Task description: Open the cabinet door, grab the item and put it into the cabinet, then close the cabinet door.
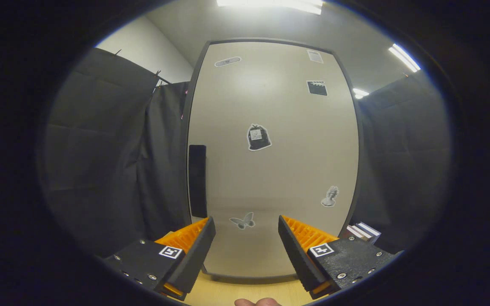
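Note:
A pale cabinet door (270, 161) with a dark frame stands shut straight ahead, dotted with small stickers. Its dark vertical handle (197, 180) runs along the door's left edge, above and just left of my left finger. My gripper (246, 225) is open, facing the lower part of the door, with nothing between its fingers. A small stack of items that look like books (363, 232) sits on the wooden surface by the cabinet's lower right corner, just beyond my right finger.
The cabinet stands on a light wooden tabletop (245, 291). Black cloth walls (113, 161) hang to the left and right of it. A fingertip (257, 302) of a person's hand peeks in below the fingers.

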The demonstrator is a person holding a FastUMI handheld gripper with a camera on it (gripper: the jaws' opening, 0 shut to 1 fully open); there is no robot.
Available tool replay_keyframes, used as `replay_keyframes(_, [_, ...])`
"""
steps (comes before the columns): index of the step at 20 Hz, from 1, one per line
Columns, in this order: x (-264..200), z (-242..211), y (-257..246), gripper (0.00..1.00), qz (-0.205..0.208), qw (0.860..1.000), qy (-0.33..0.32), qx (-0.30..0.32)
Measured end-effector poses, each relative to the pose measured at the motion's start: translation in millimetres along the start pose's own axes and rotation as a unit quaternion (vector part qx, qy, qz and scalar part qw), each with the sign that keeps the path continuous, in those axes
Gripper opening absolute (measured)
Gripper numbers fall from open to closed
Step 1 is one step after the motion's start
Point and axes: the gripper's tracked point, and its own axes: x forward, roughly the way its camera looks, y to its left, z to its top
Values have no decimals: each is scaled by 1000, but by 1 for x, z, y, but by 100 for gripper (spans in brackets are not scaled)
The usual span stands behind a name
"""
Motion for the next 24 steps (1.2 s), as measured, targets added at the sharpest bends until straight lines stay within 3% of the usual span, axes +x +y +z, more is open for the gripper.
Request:
replay_keyframes(9, [44, -1, 48, 93, 29, 1000, 5, 5])
replay_keyframes(17, [85, -5, 66, 88, 27, 999, 17, 14])
replay_keyframes(19, [93, -6, 69, 77, 31, 999, 20, 6])
replay_keyframes(21, [91, -7, 77, 55, 42, 999, 22, -10])
replay_keyframes(22, [95, -8, 77, 39, 37, 999, 22, -16])
replay_keyframes(24, [91, -8, 78, 34, 38, 999, 25, -6])
